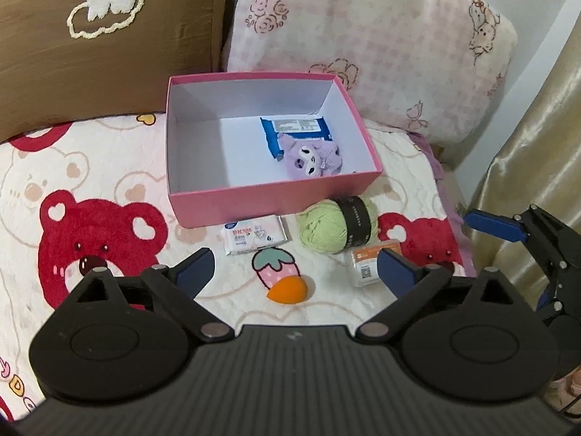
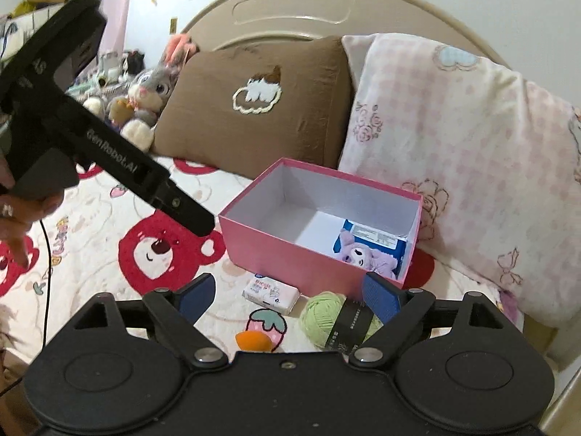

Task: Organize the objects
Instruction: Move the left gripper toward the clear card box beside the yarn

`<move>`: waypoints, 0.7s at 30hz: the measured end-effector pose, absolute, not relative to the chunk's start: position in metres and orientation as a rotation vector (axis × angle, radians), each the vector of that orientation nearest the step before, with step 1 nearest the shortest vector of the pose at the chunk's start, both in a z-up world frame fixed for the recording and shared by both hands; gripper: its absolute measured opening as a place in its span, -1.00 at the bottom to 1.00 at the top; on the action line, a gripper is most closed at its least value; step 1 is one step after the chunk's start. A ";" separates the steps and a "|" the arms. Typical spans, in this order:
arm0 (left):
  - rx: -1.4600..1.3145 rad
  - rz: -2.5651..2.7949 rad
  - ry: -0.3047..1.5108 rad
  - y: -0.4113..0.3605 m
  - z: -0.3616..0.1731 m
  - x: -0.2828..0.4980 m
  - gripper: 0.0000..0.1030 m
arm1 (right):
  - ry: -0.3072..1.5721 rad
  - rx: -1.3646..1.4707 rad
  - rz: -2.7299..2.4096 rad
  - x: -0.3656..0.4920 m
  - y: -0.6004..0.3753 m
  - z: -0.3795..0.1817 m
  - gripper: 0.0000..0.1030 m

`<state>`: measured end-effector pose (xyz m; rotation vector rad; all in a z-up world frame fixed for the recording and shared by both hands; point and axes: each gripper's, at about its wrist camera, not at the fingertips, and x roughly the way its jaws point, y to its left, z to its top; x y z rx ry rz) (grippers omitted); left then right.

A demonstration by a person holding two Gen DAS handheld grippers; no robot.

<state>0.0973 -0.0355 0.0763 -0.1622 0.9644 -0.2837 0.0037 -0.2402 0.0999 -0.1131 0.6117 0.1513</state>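
While the pink box dead ahead holds only the blue wipes pack and purple plush, four items lie loose just past both tools. Left gripper spread, empty, over the orange sponge. Right gripper also released, above the green yarn ball. Risk: yarn or sponge rolls off-centre on the soft bedspread; white tissue pack and small orange-label packet sit close, double-grab possible.

The box sits on the bed, pillows behind it at 12 o'clock. Inside, toward 3 o'clock, a plush lies on a packet. Before the box, at 6 o'clock: wipes, yarn, a card, a sponge.
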 end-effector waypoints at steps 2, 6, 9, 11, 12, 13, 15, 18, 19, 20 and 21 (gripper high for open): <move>-0.164 -0.288 0.970 -0.039 0.068 0.095 0.89 | 0.641 -0.076 0.165 0.002 -0.246 0.093 0.76; -0.186 -0.271 0.977 -0.044 0.050 0.094 0.89 | 0.673 -0.035 0.228 -0.005 -0.254 0.085 0.77; -0.182 -0.278 0.987 -0.051 0.037 0.092 0.89 | 0.719 -0.019 0.236 -0.011 -0.255 0.084 0.84; -0.178 -0.290 0.978 -0.057 0.032 0.090 0.89 | 0.729 -0.005 0.223 -0.016 -0.257 0.082 0.86; -0.171 -0.299 0.974 -0.060 0.029 0.088 0.89 | 0.737 -0.001 0.218 -0.017 -0.259 0.078 0.86; -0.167 -0.305 0.970 -0.064 0.027 0.087 0.89 | 0.745 -0.002 0.209 -0.018 -0.261 0.075 0.86; -0.169 -0.324 0.969 -0.070 0.021 0.085 0.89 | 0.752 -0.011 0.174 -0.019 -0.264 0.065 0.86; -0.175 -0.342 0.969 -0.078 0.010 0.087 0.89 | 0.744 -0.020 0.110 -0.022 -0.269 0.049 0.86; -0.171 -0.344 0.975 -0.082 0.005 0.088 0.89 | 0.727 -0.004 0.082 -0.023 -0.272 0.046 0.86; -0.172 -0.350 0.978 -0.084 0.000 0.089 0.89 | 0.716 0.017 0.071 -0.024 -0.275 0.044 0.86; -0.175 -0.358 0.977 -0.086 -0.004 0.090 0.87 | 0.713 0.037 0.067 -0.026 -0.277 0.041 0.85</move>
